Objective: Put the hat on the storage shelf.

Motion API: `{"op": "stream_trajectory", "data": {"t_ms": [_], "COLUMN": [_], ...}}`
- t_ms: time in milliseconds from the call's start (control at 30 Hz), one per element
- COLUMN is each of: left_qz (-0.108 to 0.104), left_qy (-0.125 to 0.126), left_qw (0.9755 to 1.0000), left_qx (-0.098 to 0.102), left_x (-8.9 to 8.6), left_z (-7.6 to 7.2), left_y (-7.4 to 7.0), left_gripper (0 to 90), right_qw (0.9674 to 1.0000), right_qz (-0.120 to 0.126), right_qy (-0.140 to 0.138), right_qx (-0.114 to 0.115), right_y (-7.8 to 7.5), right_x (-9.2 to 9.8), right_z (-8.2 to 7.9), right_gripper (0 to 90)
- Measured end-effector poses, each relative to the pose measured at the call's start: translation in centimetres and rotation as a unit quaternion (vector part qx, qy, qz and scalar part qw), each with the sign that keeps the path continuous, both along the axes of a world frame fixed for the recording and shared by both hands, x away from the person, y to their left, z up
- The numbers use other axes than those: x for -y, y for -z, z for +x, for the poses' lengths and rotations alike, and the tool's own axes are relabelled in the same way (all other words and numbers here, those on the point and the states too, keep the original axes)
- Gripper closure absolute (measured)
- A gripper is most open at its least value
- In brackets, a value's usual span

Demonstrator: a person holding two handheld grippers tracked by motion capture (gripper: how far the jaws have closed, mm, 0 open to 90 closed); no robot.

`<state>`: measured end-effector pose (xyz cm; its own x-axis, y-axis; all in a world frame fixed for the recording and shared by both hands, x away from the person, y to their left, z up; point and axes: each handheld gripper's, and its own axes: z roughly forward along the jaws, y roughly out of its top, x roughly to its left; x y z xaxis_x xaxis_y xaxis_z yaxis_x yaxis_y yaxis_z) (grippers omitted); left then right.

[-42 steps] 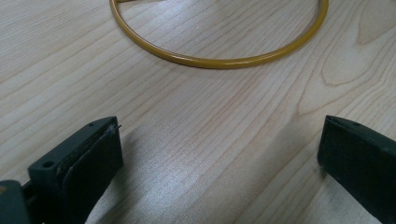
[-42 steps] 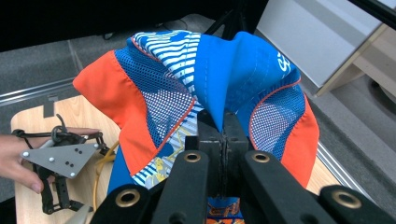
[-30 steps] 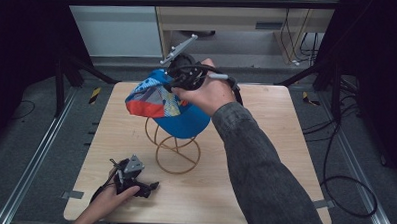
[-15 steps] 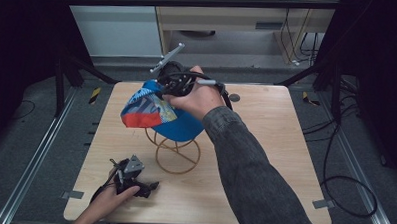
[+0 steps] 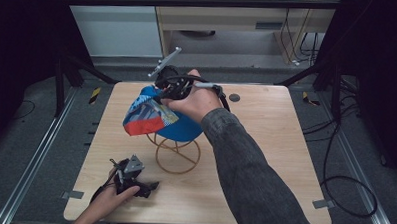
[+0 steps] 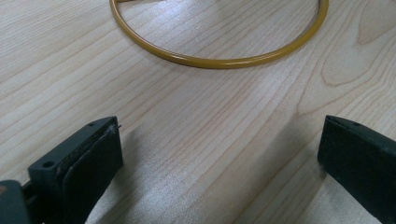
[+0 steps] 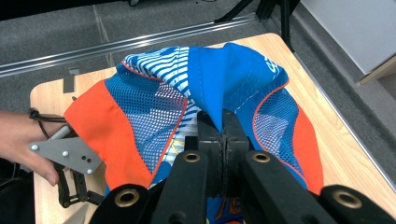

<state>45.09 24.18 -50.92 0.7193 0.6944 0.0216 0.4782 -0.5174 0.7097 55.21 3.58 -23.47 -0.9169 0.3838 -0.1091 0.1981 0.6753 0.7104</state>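
A: Entry, table state. What is the right gripper [image 7: 223, 140] doing?

B: Its jaws are clenched on a fold of the cap [image 5: 156, 115]. In the right gripper view the two black jaws meet with a ridge of blue fabric pinched between them.

A: Where is the cap?

B: Held above the wire stand [image 5: 177, 151], near the middle of the wooden table [image 5: 265, 144]. In the high view it drapes over the stand's upper part; whether it rests on the wire or hangs just clear, I cannot tell.

A: Describe the cap.

B: Blue panels, orange-red panels, a white-striped section, open mesh along the sides, thin orange piping on the seams.

A: Any writing or brand?

B: White marks near one edge of a blue panel in the right gripper view, too cut off to read. No legible label.

A: Containers?

B: The stand is an open yellow wire frame with a round base ring [image 6: 219, 58] lying flat on the wood. Bare tabletop inside the ring.

A: Left gripper [image 6: 219, 154]?

B: Released. Jaws stand wide apart with bare wood between them, pointing at the base ring. In the high view it sits low at the table's near left edge, in the left hand [image 5: 106, 201], well apart from the cap.
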Motion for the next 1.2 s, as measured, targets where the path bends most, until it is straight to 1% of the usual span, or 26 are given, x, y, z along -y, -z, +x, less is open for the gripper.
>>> {"op": "stream_trajectory", "data": {"t_ms": [167, 267, 467, 800, 933, 1100, 1200], "left_qz": [0.002, 0.001, -0.001, -0.001, -0.001, -0.001, -0.001], "left_qy": [0.001, 0.0, 0.0, 0.0, 0.0, 0.001, 0.001], "left_qw": [1.0, 1.0, 1.0, 1.0, 1.0, 1.0, 1.0], "left_qx": [0.001, 0.001, 0.001, 0.0, 0.0, 0.0, 0.0], "left_x": [-0.02, -0.01, 0.0, 0.01, 0.01, 0.0, 0.0], "left_z": [0.01, 0.01, 0.01, 0.01, 0.0, 0.01, 0.01], "left_y": [-0.02, -0.01, 0.02, 0.02, 0.02, 0.01, 0.01], "left_gripper": [0.0, 0.0, 0.0, 0.0, 0.0, 0.0, 0.0], "right_qw": [1.0, 1.0, 1.0, 0.9998, 0.9999, 0.9999, 0.9999], "right_qz": [0.002, -0.001, -0.005, -0.007, -0.005, -0.005, -0.003], "right_qy": [-0.003, -0.004, 0.003, -0.007, -0.002, -0.001, 0.0], "right_qx": [-0.006, -0.007, -0.006, -0.016, -0.012, -0.012, -0.013], "right_y": [0.21, 0.21, 0.33, 0.37, 0.59, 0.88, 0.82], "right_x": [-0.09, -0.1, -0.14, -0.05, -0.25, -0.44, -0.37], "right_z": [-0.05, -0.08, 0.08, -0.22, 0.01, 0.04, 0.0], "right_gripper": [89.5, 89.4, 89.1, 89.0, 86.4, 85.2, 81.4]}}
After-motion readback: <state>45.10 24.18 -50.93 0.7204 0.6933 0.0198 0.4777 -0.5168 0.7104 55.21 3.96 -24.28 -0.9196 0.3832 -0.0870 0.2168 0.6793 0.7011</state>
